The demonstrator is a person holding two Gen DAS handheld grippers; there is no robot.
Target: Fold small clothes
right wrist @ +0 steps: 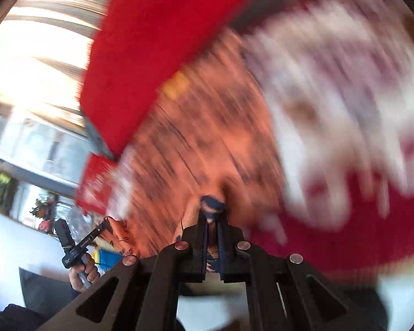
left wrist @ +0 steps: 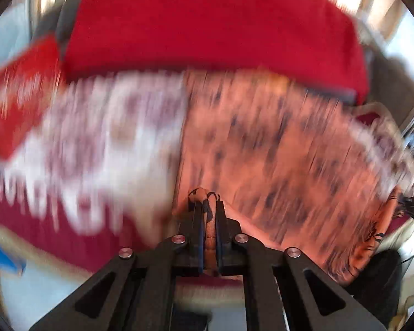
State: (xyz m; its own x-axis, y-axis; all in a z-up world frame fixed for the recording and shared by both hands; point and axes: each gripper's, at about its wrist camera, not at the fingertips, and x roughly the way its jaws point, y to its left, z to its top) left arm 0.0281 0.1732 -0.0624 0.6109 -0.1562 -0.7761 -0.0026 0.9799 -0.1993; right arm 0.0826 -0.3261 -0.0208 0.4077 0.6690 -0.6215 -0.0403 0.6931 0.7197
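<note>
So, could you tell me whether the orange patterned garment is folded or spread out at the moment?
Spread: the orange patterned garment stretches wide between the left hand-held gripper and right hand-held gripper, each shut on an edge.

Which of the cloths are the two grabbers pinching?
The orange cloth with dark marks: left gripper and right gripper both pinch its edge. The plain red cloth lies untouched.

A dark red surface (left wrist: 41, 215) carried everything, blurred in both views; whether it was a bed or a desk could not be told. On it lay a white, red-patterned cloth (left wrist: 102, 143), and beside that the salmon, dark-marked garment (left wrist: 276, 143) spread out. Beyond them sat a bright red cushion (left wrist: 207, 27).
</note>
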